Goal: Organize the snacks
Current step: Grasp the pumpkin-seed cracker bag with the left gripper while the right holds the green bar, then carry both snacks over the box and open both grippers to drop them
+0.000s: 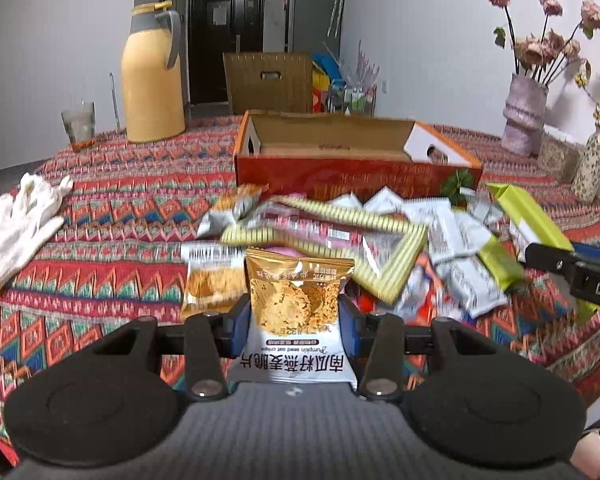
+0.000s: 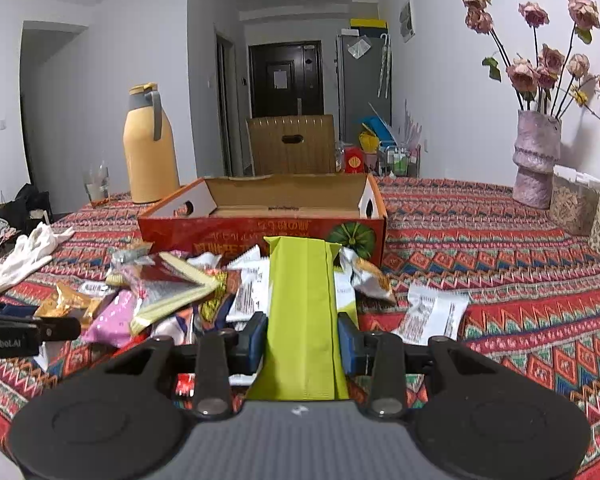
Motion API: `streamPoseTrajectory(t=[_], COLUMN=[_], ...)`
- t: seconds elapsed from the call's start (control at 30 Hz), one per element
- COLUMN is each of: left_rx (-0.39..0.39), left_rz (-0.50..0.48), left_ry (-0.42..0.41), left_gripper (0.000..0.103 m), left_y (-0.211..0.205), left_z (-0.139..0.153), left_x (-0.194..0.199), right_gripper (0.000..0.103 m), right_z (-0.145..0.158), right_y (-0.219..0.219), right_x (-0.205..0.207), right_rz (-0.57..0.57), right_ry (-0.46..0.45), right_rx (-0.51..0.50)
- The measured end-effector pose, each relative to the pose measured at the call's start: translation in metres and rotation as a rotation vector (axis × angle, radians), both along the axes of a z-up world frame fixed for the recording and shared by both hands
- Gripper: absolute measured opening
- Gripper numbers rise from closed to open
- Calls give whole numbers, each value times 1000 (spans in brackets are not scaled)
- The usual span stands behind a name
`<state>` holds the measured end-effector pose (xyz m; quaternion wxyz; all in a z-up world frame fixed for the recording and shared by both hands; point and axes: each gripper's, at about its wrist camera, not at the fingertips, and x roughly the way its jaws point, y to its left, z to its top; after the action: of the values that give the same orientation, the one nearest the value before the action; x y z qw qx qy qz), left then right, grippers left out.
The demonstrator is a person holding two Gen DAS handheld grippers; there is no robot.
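My left gripper (image 1: 294, 316) is shut on a gold and white oat crisp packet (image 1: 298, 300), held up above the table. My right gripper (image 2: 302, 336) is shut on a long lime-green snack pack (image 2: 302, 300), its far end toward the box. A heap of snack packets (image 1: 380, 236) lies on the patterned tablecloth in front of an open orange cardboard box (image 1: 352, 156), which looks empty inside. The same box (image 2: 260, 216) and the snack heap (image 2: 172, 288) also show in the right wrist view. The right gripper's tip (image 1: 560, 264) shows at the left view's right edge.
A yellow thermos jug (image 1: 150, 76) and a glass (image 1: 79, 124) stand at the back left. White gloves (image 1: 20, 216) lie on the left. Vases with dried flowers (image 2: 536, 152) and a jar (image 2: 572, 200) stand at the right. A white packet (image 2: 432, 312) lies apart on the cloth.
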<state>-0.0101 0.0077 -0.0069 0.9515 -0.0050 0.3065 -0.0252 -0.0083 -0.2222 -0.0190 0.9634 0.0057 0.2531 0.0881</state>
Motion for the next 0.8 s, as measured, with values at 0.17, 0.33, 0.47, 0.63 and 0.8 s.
streamPoseTrajectory(t=[0.17, 0.33, 0.47, 0.63, 0.8], left_rx=[-13, -33, -35, -24, -16], left_rz=[9, 10, 18, 32, 45], left_ry=[-44, -83, -110, -118, -122], left_gripper=[45, 45, 45, 45, 45], left_y=[-1, -3, -4, -4, -2], left_z=[15, 30, 40, 51, 61], left_x=[15, 36, 59, 94, 133], right_gripper=[36, 36, 36, 36, 36], right_z=[8, 16, 23, 35, 45], right_y=[1, 3, 5, 8, 12], right_x=[15, 36, 58, 92, 132], right_rz=[-4, -9, -11, -8, -7], right_ry=[-30, -51, -70, -89, -93], right_rx=[-2, -2, -10, -8, -13])
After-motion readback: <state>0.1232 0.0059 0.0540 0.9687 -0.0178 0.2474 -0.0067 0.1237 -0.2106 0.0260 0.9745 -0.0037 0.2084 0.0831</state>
